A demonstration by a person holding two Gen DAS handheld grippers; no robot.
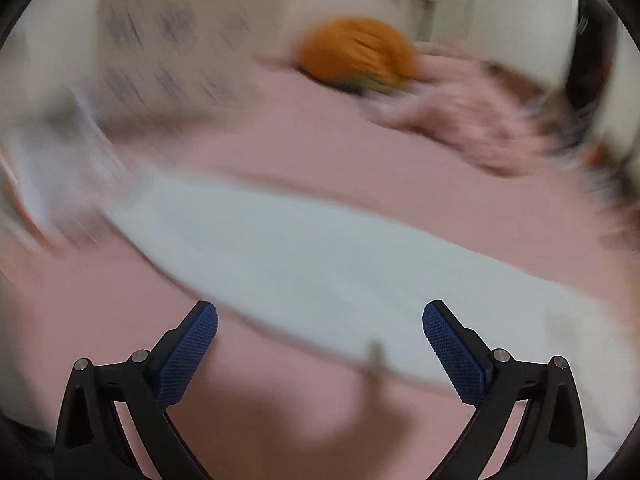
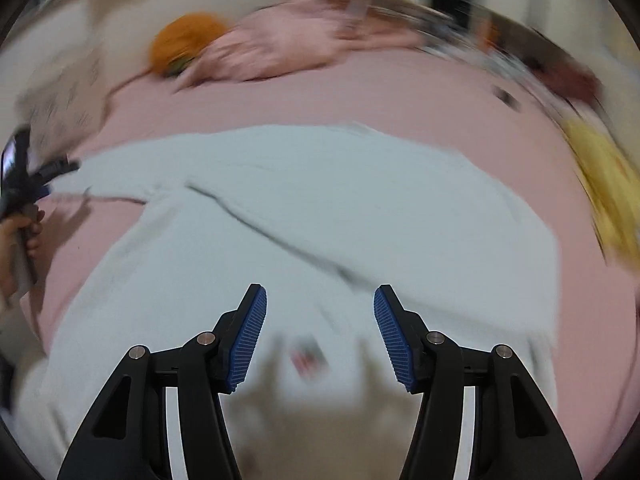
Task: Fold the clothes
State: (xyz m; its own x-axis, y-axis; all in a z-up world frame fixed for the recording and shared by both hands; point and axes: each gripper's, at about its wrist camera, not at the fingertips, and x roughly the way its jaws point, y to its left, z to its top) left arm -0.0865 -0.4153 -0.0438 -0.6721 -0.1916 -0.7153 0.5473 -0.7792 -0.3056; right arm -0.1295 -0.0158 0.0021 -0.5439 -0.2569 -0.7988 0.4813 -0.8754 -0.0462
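Observation:
A pale blue-white garment (image 2: 320, 216) lies spread on a pink bed sheet (image 2: 360, 92); both views are motion-blurred. My right gripper (image 2: 320, 300) is open and empty, just above the garment near a small label (image 2: 308, 356). In the left wrist view the garment (image 1: 304, 264) runs as a long band across the sheet (image 1: 320, 148). My left gripper (image 1: 320, 316) is open and empty, over the garment's near edge. The left gripper also shows at the left edge of the right wrist view (image 2: 24, 184), held in a hand.
An orange round cushion (image 1: 356, 56) and a crumpled pink blanket (image 1: 460, 120) lie at the far side of the bed. A patterned pillow (image 1: 168, 52) is at the far left. A yellow item (image 2: 608, 188) lies at the right edge.

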